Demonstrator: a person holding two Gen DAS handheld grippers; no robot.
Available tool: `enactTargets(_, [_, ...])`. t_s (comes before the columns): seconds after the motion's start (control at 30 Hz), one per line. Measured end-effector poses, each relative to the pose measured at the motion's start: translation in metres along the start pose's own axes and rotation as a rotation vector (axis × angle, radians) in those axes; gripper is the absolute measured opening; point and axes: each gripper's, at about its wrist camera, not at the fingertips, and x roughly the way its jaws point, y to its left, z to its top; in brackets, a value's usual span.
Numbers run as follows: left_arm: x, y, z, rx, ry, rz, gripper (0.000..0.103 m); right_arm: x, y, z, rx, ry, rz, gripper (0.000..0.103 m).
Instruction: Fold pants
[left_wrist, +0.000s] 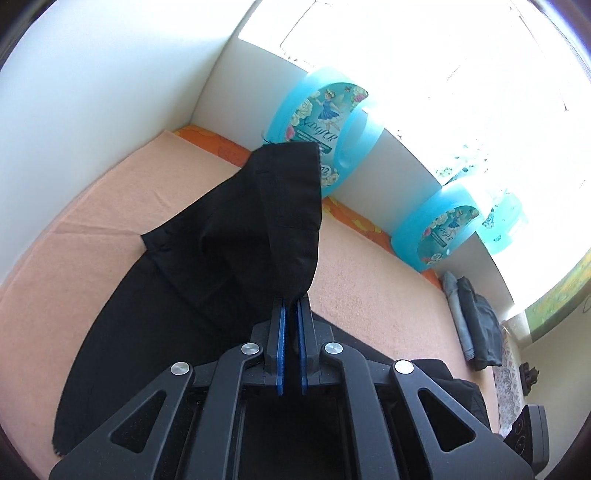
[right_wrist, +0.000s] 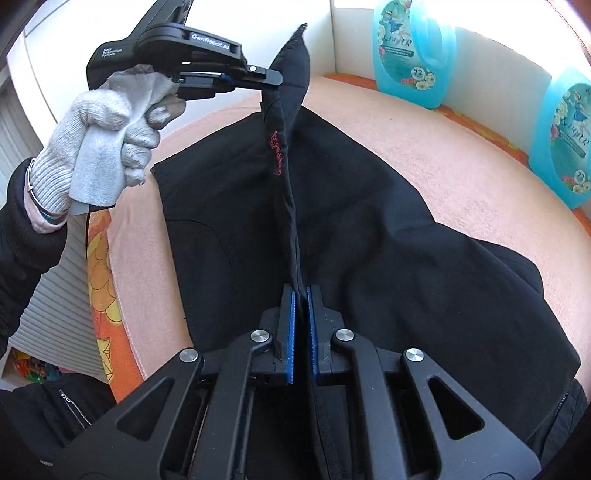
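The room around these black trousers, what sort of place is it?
Probably a home laundry corner: blue fabric softener bottles stand along the wall, a peach towel covers the folding surface under the black pants, and folded clothes are stacked nearby.

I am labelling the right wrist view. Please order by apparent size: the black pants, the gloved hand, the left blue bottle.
1. Black pants, by far the largest.
2. Gloved hand.
3. Left blue bottle.
The hand is nearer the camera, so ranks 2 and 3 are unsure.
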Motion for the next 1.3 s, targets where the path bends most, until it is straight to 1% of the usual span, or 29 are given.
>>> enactTargets(0.1, [-0.019, 0.018, -0.017, -0.011, -0.01, 0.012, 0.004, -0.003, 0.015, -0.003, -0.044, 0.002, -0.022, 0.005])
enactTargets(0.17, [-0.019, 0.029, -0.024, -0.029, -0.009, 0.013, 0.004, -0.002, 0.023, -0.002, -0.06, 0.008, -0.031, 0.005])
enactTargets(0.27, [-0.021, 0.049, -0.032, -0.097, -0.01, -0.016, 0.005, 0.0, 0.033, -0.005, -0.083, 0.017, -0.039, 0.005])
enactTargets(0.3, [-0.022, 0.054, -0.035, -0.108, -0.014, -0.024, 0.01, -0.001, 0.035, -0.011, -0.091, 0.024, -0.042, 0.005])
enactTargets(0.37, [-0.024, 0.059, -0.037, -0.114, -0.032, -0.001, 0.018, 0.001, 0.037, -0.015, -0.105, 0.042, -0.052, 0.005])
enactTargets(0.4, [-0.025, 0.062, -0.038, -0.127, -0.033, 0.003, 0.031, 0.002, 0.038, -0.017, -0.111, 0.048, -0.056, 0.005])
enactTargets(0.43, [-0.026, 0.065, -0.039, -0.151, -0.03, 0.0, 0.047, 0.003, 0.039, -0.019, -0.114, 0.051, -0.06, 0.005])
enactTargets(0.47, [-0.027, 0.068, -0.04, -0.171, -0.036, -0.008, 0.052, 0.002, 0.039, -0.02, -0.116, 0.054, -0.061, 0.005])
enactTargets(0.5, [-0.029, 0.07, -0.041, -0.177, -0.045, -0.005, 0.053, 0.001, 0.039, -0.023, -0.118, 0.055, -0.058, 0.005])
enactTargets(0.53, [-0.028, 0.072, -0.041, -0.177, -0.045, 0.016, 0.053, 0.0, 0.04, -0.024, -0.119, 0.054, -0.058, 0.005])
enactTargets(0.63, [-0.023, 0.08, -0.044, -0.198, -0.025, 0.046, 0.053, -0.004, 0.043, -0.031, -0.122, 0.056, -0.049, 0.004])
enactTargets(0.7, [-0.021, 0.08, -0.047, -0.173, -0.018, 0.072, 0.053, -0.014, 0.048, -0.039, -0.121, 0.031, -0.063, 0.004])
enactTargets(0.73, [-0.021, 0.077, -0.048, -0.156, -0.016, 0.076, 0.053, -0.022, 0.048, -0.044, -0.101, 0.014, -0.065, 0.004])
enactTargets(0.8, [-0.021, 0.074, -0.05, -0.151, -0.001, 0.059, 0.053, -0.038, 0.04, -0.055, -0.035, -0.019, -0.072, 0.005])
enactTargets(0.87, [-0.021, 0.071, -0.054, -0.154, 0.016, 0.058, 0.053, -0.058, 0.024, -0.069, 0.063, -0.064, -0.104, 0.014])
enactTargets(0.93, [-0.022, 0.071, -0.061, -0.17, 0.039, 0.038, 0.053, -0.08, 0.004, -0.085, 0.19, -0.121, -0.135, 0.042])
enactTargets(0.97, [-0.022, 0.07, -0.065, -0.181, 0.049, 0.029, 0.053, -0.091, -0.007, -0.094, 0.256, -0.151, -0.144, 0.047])
enactTargets(1.07, [-0.023, 0.068, -0.076, -0.195, 0.055, 0.005, 0.053, -0.121, -0.034, -0.126, 0.453, -0.218, -0.167, 0.048])
enactTargets(1.13, [-0.024, 0.066, -0.077, -0.197, 0.048, -0.001, 0.057, -0.137, -0.05, -0.145, 0.568, -0.255, -0.181, 0.049])
enactTargets(1.2, [-0.022, 0.066, -0.076, -0.209, 0.046, -0.006, 0.058, -0.148, -0.062, -0.162, 0.662, -0.273, -0.213, 0.049])
enactTargets(1.3, [-0.018, 0.063, -0.075, -0.207, 0.045, -0.003, 0.058, -0.158, -0.072, -0.182, 0.757, -0.294, -0.22, 0.049])
